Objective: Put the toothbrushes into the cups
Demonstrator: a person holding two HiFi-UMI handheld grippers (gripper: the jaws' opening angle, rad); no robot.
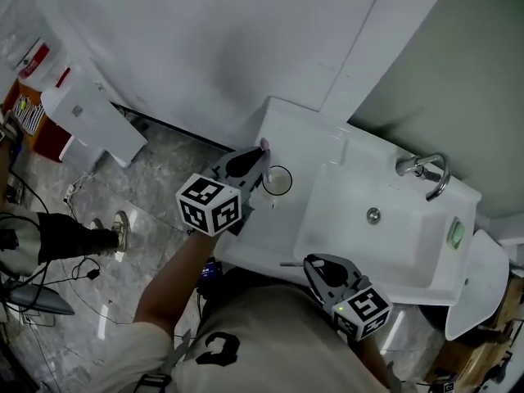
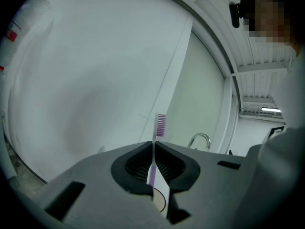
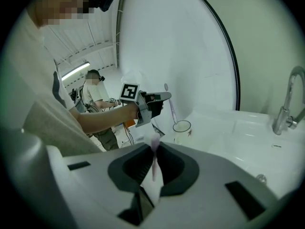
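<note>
My left gripper [image 1: 255, 164] is shut on a purple toothbrush [image 1: 264, 147] at the counter's left end, right beside a clear cup [image 1: 277, 180]. In the left gripper view the brush [image 2: 160, 126] stands upright between the pads, bristles on top, with the cup's rim [image 2: 163, 203] showing just below the jaws. My right gripper [image 1: 316, 265] hangs over the sink's front edge, shut on a pale pink toothbrush [image 3: 155, 160]. From the right gripper view I see the left gripper [image 3: 161, 98] holding its brush [image 3: 171, 109] slanted above the cup [image 3: 181, 127].
A white sink basin [image 1: 393, 244] with a chrome faucet [image 1: 427, 170] lies right of the cup. A green item [image 1: 456, 232] rests on its right rim. Another person [image 3: 96, 95] stands in the background. A white box [image 1: 94, 121] and cables lie on the floor at left.
</note>
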